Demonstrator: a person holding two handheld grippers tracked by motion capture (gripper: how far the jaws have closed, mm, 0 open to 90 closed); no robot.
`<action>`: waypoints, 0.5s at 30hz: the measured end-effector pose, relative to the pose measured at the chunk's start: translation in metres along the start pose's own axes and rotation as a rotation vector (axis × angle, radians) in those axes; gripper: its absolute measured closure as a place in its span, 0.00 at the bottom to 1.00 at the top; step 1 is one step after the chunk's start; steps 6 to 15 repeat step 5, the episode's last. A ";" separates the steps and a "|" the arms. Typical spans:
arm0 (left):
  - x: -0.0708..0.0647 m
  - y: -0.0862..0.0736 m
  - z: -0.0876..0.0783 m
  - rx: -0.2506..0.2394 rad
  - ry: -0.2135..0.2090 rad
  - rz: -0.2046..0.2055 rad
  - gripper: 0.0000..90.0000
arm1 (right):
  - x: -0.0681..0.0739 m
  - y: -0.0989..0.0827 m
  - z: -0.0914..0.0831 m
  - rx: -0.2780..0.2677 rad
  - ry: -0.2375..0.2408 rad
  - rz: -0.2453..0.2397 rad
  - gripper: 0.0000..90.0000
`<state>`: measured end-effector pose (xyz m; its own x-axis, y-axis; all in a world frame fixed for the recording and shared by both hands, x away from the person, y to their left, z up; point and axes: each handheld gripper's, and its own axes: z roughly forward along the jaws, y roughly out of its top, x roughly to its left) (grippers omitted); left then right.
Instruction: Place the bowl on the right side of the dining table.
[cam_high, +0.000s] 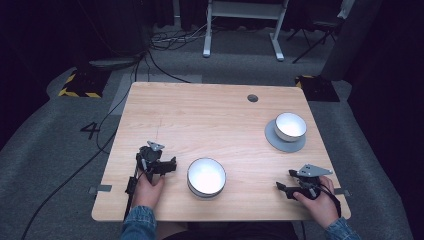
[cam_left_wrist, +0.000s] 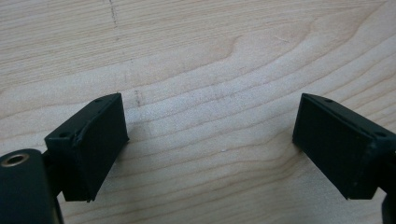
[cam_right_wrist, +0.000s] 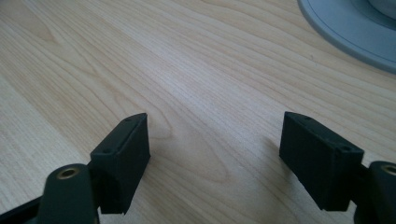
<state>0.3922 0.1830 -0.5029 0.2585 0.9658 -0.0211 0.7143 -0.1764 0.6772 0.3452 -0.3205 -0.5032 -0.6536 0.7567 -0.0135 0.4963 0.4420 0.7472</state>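
A pale wooden bench (cam_high: 210, 110) with long streaky grain carries two round white bowls, and being round neither has a long axis; both sit upright with their mouths facing up. The nearer bowl (cam_high: 206, 177) stands at about 6 o'clock from the bench's middle, close to the near edge, smooth and glossy inside with a darker outer wall. The second bowl (cam_high: 290, 126) sits at about 3 o'clock, resting on a flat grey round plate (cam_high: 280, 140) that shows matte and smooth with a raised ring in the right gripper view (cam_right_wrist: 355, 32). The left gripper (cam_high: 161, 165) lies at 9 o'clock of the near bowl, just beside it and not touching, held by the left hand (cam_high: 148, 191); its blocky black fingers (cam_left_wrist: 91, 144) are spread wide over bare wood. The right gripper (cam_high: 290, 188) rests at 3 o'clock of the near bowl, well apart from it, in the right hand (cam_high: 320, 202); its fingers (cam_right_wrist: 122, 161) are likewise spread with nothing between them.
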 end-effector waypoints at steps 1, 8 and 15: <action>0.000 0.000 0.000 -0.001 0.001 0.001 0.11 | 0.001 0.000 0.000 0.003 0.002 0.005 0.26; 0.000 0.000 0.000 0.000 0.001 0.002 0.11 | 0.001 0.000 0.000 0.000 0.003 0.007 0.26; 0.000 0.000 0.000 0.000 0.001 0.002 0.11 | 0.001 0.000 0.000 0.000 0.003 0.007 0.26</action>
